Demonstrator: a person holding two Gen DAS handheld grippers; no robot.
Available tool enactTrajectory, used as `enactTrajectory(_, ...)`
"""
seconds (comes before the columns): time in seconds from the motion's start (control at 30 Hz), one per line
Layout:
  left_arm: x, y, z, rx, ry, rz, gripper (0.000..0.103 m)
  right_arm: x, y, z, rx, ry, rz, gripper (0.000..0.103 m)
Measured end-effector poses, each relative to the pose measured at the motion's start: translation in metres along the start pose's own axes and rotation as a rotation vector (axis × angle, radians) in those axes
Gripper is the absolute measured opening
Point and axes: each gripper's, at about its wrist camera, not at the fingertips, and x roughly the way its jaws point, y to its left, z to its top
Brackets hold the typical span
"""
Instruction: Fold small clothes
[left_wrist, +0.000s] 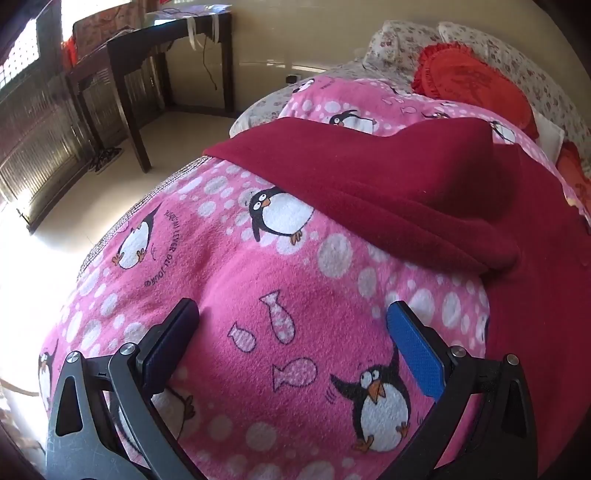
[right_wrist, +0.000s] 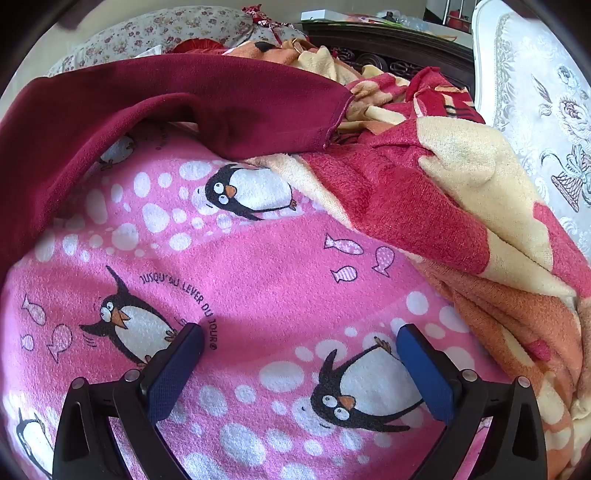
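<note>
A dark red fleece garment (left_wrist: 388, 184) lies partly folded over itself on a pink penguin-print blanket (left_wrist: 258, 314) on the bed. In the right wrist view the garment (right_wrist: 147, 103) lies at the top left, its hemmed edge toward the right. My left gripper (left_wrist: 291, 314) is open and empty, just above the pink blanket, short of the garment's near fold. My right gripper (right_wrist: 301, 338) is open and empty above the pink blanket (right_wrist: 258, 277), well short of the garment.
A rumpled red, cream and orange towel blanket (right_wrist: 461, 221) is heaped to the right. Floral pillows (left_wrist: 406, 40) and a red cushion (left_wrist: 472, 81) lie at the bed's head. A dark desk (left_wrist: 155, 66) stands on the floor to the left. A white chair (right_wrist: 546, 92) is at the right.
</note>
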Motion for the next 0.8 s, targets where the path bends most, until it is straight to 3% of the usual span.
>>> enactTrajectory(0.37,-0.093,-0.02,-0.016,0.081,-0.081,-0.097,0.102,0.0,0.0,0.0,0.0,0.0,0.0,0.103)
enactTrajectory(0.63,-0.119,-0.058,-0.017,0.127,-0.086,-0.164,0.102,-0.003,-0.003,0.001,-0.01,0.011,-0.001,0.103)
enactTrajectory(0.8,-0.126,-0.079,-0.023,0.151,-0.086,-0.199,0.102,-0.028,0.005,-0.004,-0.055,0.088,0.099,0.103)
